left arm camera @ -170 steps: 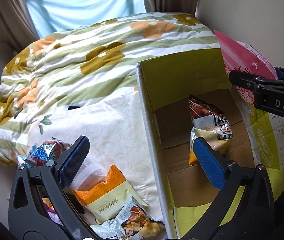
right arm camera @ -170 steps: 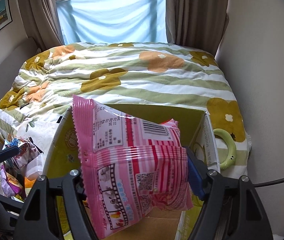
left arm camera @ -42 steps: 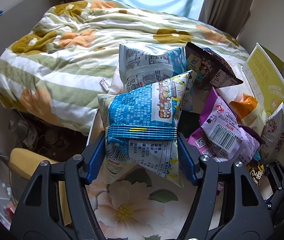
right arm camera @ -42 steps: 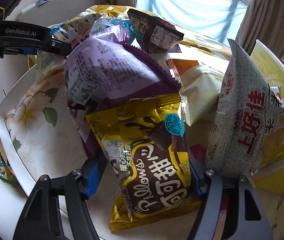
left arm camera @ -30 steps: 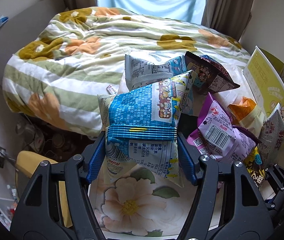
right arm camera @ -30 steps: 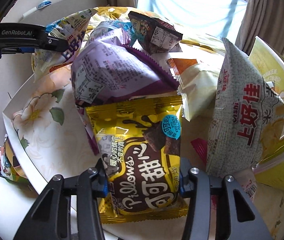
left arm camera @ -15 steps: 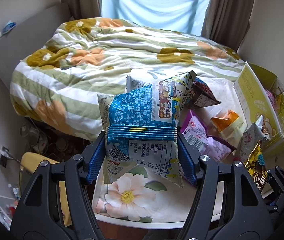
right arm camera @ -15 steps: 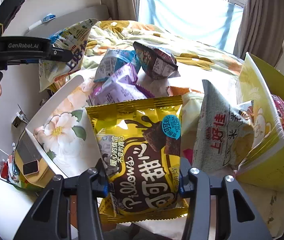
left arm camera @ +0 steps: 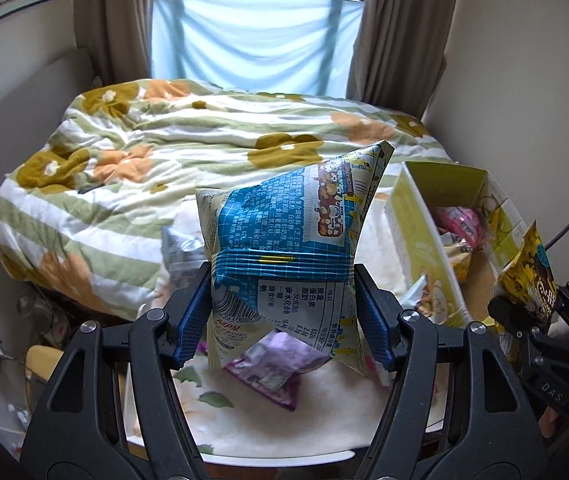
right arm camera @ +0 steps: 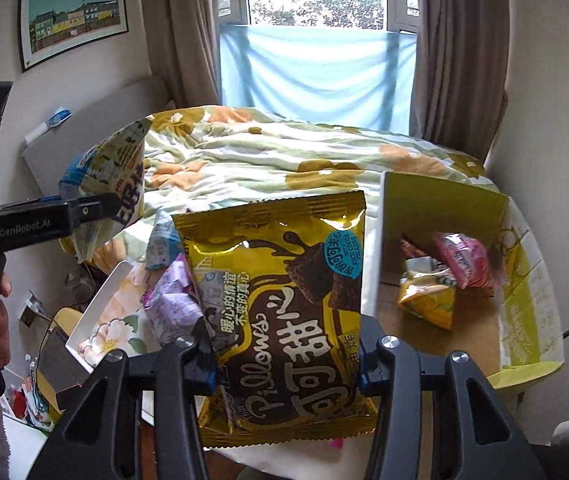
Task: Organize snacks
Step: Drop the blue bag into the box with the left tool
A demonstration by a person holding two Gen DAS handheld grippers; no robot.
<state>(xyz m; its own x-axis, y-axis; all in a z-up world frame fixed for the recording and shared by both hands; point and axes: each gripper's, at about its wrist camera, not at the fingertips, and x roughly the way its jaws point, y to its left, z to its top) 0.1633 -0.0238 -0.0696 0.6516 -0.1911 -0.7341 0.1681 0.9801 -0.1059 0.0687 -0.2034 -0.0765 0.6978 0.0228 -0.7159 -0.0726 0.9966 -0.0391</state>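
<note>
**Snack bags held aloft, one in each gripper**

Packets like these should handle as light, puffy and crinkly: the film is slick, the contents likely brittle, so a grip across the middle of the bag, firm but not crushing, suits best.

Nearest in the left wrist view, the left gripper (left arm camera: 282, 312) pinches the blue-and-white snack bag (left arm camera: 288, 256) across its waist, both pads pressing the film inward so the bag bulges above and below. In the right wrist view, the right gripper (right arm camera: 284, 360) clamps the yellow chocolate snack bag (right arm camera: 280, 304) at its lower half, the packet standing upright between the jaws.

Both grippers point downward at a slant, held above the floral tray (left arm camera: 268, 436), where a purple packet (left arm camera: 276, 368) lies at about 6 o'clock below the blue bag.

Farther off, toward 3 o'clock, the open yellow cardboard box (left arm camera: 412, 236) sits on the bed (left arm camera: 156, 152), already holding a pink packet (right arm camera: 460, 260) and others. It looks the likely destination for both bags.
</note>
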